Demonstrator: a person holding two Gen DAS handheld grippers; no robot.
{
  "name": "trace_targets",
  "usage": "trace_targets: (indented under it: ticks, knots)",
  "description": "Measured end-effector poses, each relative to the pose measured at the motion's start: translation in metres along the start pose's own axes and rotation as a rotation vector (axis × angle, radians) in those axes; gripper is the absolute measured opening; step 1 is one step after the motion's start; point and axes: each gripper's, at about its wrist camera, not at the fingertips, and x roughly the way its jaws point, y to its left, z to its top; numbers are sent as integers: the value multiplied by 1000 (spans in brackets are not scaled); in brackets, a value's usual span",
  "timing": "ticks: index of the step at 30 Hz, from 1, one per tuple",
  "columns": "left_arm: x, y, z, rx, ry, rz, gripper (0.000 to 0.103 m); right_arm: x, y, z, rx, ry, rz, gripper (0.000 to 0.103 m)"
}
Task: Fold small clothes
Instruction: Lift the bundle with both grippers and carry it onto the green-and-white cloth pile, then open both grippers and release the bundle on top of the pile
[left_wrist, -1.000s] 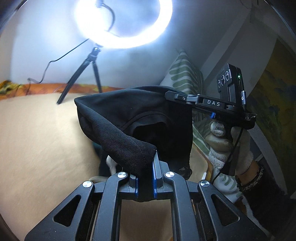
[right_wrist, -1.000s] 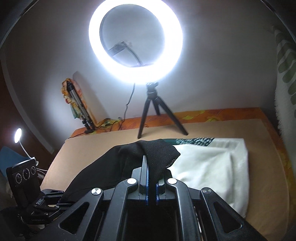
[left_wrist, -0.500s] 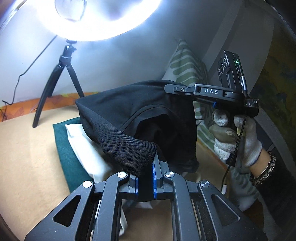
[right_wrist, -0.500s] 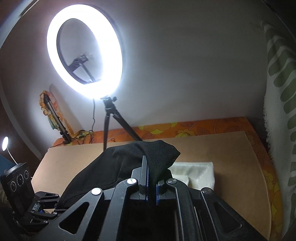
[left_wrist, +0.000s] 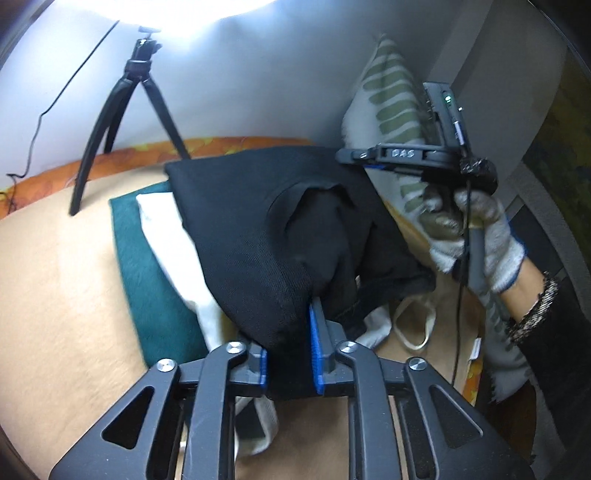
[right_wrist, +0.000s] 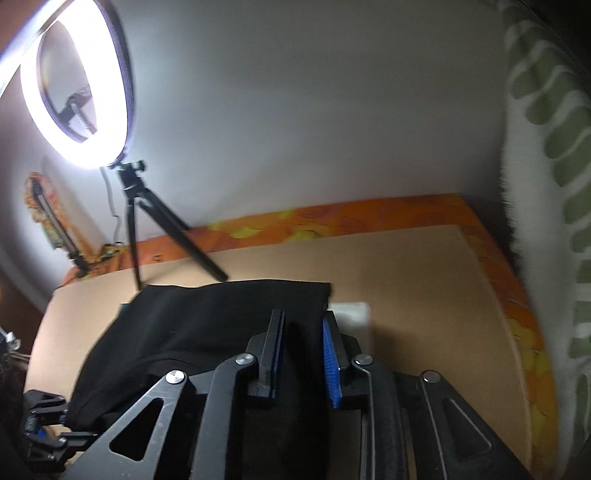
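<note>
A black garment lies folded over a white cloth and a dark green cloth on the tan bed surface. My left gripper has its jaws parted, with a corner of the black garment lying loose between them. My right gripper is open too, its jaws apart over the black garment. In the left wrist view the right gripper shows side-on at the garment's far right edge, held by a gloved hand.
A ring light on a black tripod stands at the back of the bed. A green-striped white pillow leans at the right. A white strappy garment lies beside the black one. An orange patterned sheet borders the bed.
Both grippers have opened and let go of the black garment's corners. The garment has come down from being held up and now rests on the white and green cloths.
</note>
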Motion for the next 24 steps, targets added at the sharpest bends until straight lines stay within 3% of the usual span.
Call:
trace_targets:
  ticks: [4,5,12,16,19,24]
  knots:
    - [-10,-4,-6,28,2,47,53,-12,-3,-5,5,-16,-48,38]
    - [-13,-5,-8,34,1,65,56,-14,-2,-5,4,-18,-61,42]
    - [-29,-5,-13,39,5,138,63,-45,4,-9,7,-66,-104,80]
    - [-42,-9,-16,43,-16,157,66,-61,17,-13,-8,-92,-126,86]
    - [-53,-13,-20,50,-30,170,70,-71,26,-19,-16,-98,-154,99]
    - [-69,-20,-27,54,-50,176,73,-87,44,-31,-36,-113,-172,103]
